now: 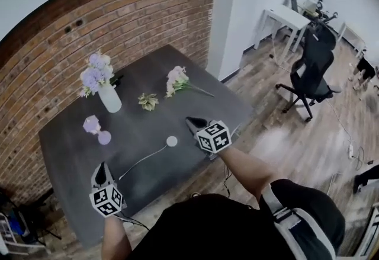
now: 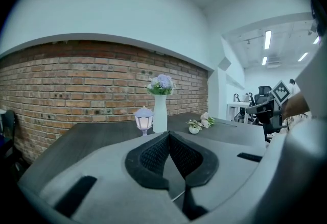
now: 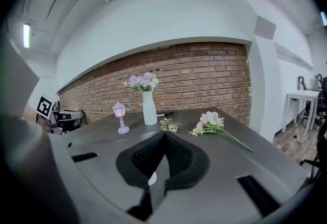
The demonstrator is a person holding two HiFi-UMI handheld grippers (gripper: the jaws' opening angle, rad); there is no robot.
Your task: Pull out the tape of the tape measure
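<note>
A white round tape measure (image 1: 172,141) lies on the dark grey table (image 1: 148,128). Its thin tape (image 1: 142,161) runs out from it toward the front left. My left gripper (image 1: 99,166) is just left of the tape's free end, its jaws shut tip to tip and nothing visibly pinched. In the left gripper view (image 2: 168,134) a strip of tape (image 2: 177,196) shows through the gap behind the tips. My right gripper (image 1: 190,121) is a little right of the case, shut and apart from it. The case (image 3: 149,178) peeks through the gap in the right gripper view (image 3: 164,133).
At the back of the table are a white vase of purple flowers (image 1: 109,98), a small lilac lantern (image 1: 95,127), a little potted sprig (image 1: 148,100) and a pink bouquet (image 1: 177,80). A brick wall (image 1: 71,34) runs behind. A black office chair (image 1: 312,69) stands to the right.
</note>
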